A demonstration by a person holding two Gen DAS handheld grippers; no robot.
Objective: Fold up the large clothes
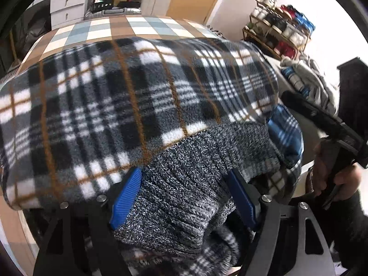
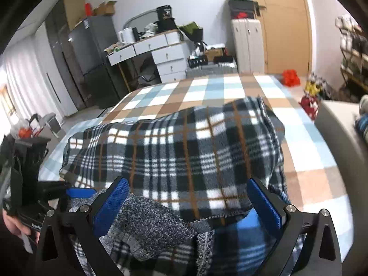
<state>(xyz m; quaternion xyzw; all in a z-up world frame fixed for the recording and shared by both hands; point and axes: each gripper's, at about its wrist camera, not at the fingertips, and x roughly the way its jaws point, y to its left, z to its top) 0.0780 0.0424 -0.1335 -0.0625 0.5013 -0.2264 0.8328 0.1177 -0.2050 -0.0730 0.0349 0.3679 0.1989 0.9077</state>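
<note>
- A plaid fleece garment (image 2: 174,151) is seen spread in a thick folded heap on a bed covered by a checked sheet (image 2: 220,87) of brown, pale blue and white squares.
- In the right wrist view the garment fills the middle of the frame, with bare sheet showing from 10 o'clock round to 3 o'clock.
- A grey knitted cuff (image 1: 181,184) of the garment is seen in the left wrist view, lying at 6 o'clock below the plaid cloth.
- The left gripper (image 1: 184,195) is held with its blue-padded fingers (image 1: 125,197) spread apart; the knitted cuff lies between them, and whether the pads touch its sides cannot be told.
- The right gripper (image 2: 188,204) is shown released, its blue fingers (image 2: 264,200) standing wide; the plaid edge and the knitted part lie between them without being pinched.
- A blue plaid patch (image 2: 239,237) is visible under the grey plaid edge, at 5 o'clock in the right wrist view.
- The left gripper's body appears at 8 o'clock in the right wrist view, held by a hand (image 2: 13,225).
- A shoe rack (image 1: 278,30) is seen at 2 o'clock in the left wrist view, and a white chest of drawers (image 2: 170,57) at 12 o'clock in the right wrist view.
</note>
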